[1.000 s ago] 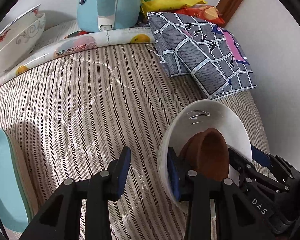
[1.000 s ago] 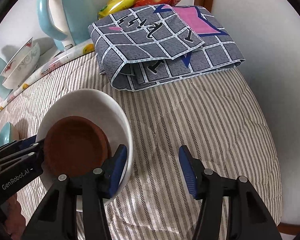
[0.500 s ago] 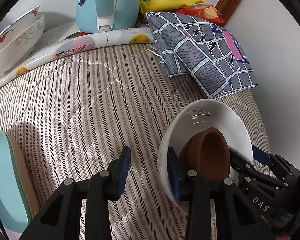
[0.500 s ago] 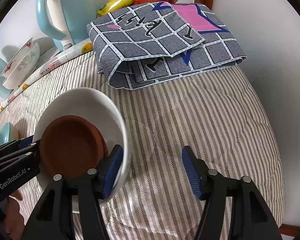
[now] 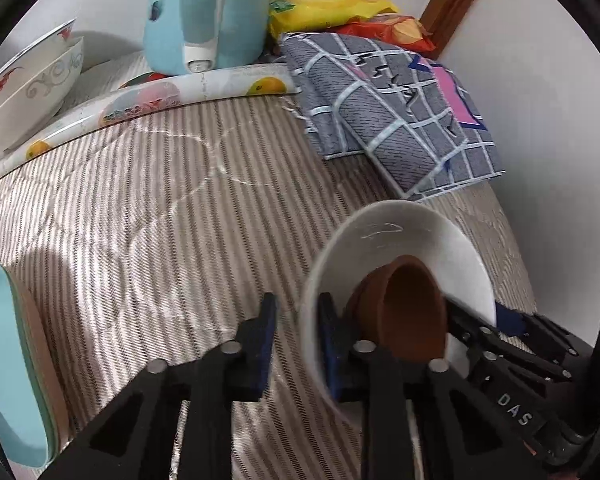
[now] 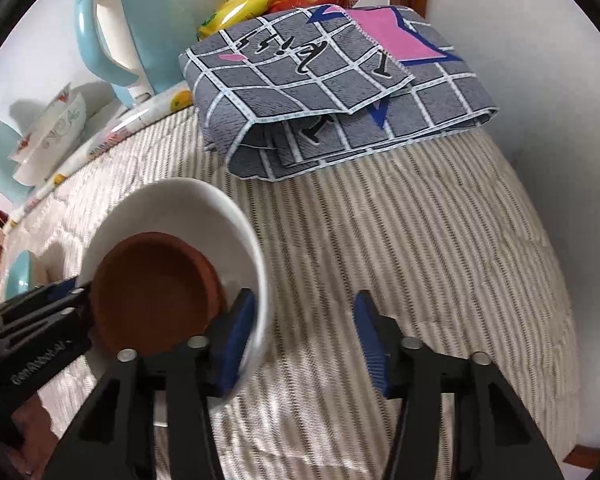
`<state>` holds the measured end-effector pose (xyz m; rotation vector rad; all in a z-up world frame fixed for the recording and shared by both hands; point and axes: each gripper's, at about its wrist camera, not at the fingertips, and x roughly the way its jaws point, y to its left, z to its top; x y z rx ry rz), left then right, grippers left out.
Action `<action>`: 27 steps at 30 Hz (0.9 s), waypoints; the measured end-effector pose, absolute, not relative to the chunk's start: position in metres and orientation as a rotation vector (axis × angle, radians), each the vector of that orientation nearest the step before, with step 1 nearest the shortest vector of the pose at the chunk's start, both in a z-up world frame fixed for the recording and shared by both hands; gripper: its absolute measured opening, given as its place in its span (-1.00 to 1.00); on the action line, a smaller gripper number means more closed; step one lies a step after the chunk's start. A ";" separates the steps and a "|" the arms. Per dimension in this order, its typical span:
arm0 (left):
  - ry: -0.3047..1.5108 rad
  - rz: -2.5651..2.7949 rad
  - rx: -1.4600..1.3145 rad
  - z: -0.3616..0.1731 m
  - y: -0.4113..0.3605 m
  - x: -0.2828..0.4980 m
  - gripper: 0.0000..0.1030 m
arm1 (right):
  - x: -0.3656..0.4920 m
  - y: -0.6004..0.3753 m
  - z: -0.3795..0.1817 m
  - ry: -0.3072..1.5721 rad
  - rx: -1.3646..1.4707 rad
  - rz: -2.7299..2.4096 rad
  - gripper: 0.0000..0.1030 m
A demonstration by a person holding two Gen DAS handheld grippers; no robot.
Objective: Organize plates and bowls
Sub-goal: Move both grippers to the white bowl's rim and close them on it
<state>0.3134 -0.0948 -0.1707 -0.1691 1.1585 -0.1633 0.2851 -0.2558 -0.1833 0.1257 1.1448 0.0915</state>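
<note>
A white bowl (image 5: 400,236) with a brown bowl (image 5: 408,312) nested inside sits tilted on the striped cloth. My left gripper (image 5: 296,340) is shut on the white bowl's left rim, one pad inside and one outside. In the right wrist view the white bowl (image 6: 180,208) and the brown bowl (image 6: 152,292) are at lower left. My right gripper (image 6: 304,332) straddles the opposite rim with its jaws closing. Its left pad is inside the bowl and its right pad stands well clear of the rim. The right gripper (image 5: 484,316) also shows in the left wrist view.
A stack of teal plates (image 5: 4,360) lies at the left edge. Patterned bowls (image 5: 28,84), a pale blue kettle (image 5: 208,12), snack bags (image 5: 332,0) and a folded grey checked cloth (image 5: 400,112) line the back. A white wall rises at the right.
My left gripper's fingers have come together onto the white bowl's rim. The right gripper's fingers spread a little, then narrowed again. Neither hand has shifted.
</note>
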 end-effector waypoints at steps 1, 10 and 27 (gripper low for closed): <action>1.154 -0.168 -0.162 -0.170 -0.097 0.313 -0.78 | 0.285 -0.255 -0.183 1.145 0.149 0.116 -0.45; 1.110 -0.146 -0.161 -0.167 -0.096 0.308 -0.81 | 0.282 -0.246 -0.179 1.128 0.205 0.101 -0.74; 1.090 -0.158 -0.199 -0.157 -0.082 0.283 -0.85 | 0.263 -0.241 -0.169 1.108 0.195 0.080 -0.79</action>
